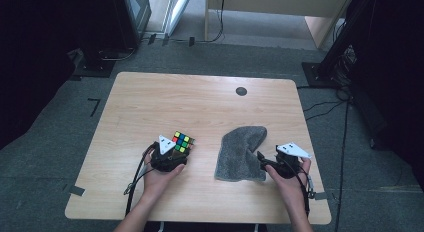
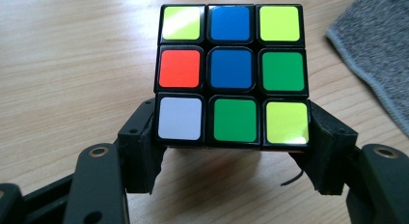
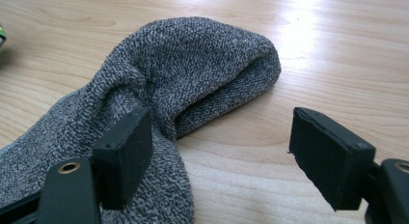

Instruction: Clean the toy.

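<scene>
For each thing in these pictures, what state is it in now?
Puzzle cube: scrambled, clamped at its lower corners by the left tongs.
Left tongs: shut on the cube.
Grey cloth: crumpled and folded over, lying on the table.
Right tongs: open, one jaw over the cloth, gripping nothing.

A light wooden desk (image 1: pixel 150 102) is standing on grey carpet in a dim room.
A small dark round cap (image 1: pixel 241 91) is sitting in the desk's far right part. Black cables (image 1: pixel 320 107) are trailing over the carpet on the right, a pale wooden cabinet (image 1: pixel 280 4) is standing beyond the desk, and dark equipment stands (image 1: pixel 110 27) are flanking it at both sides.
</scene>
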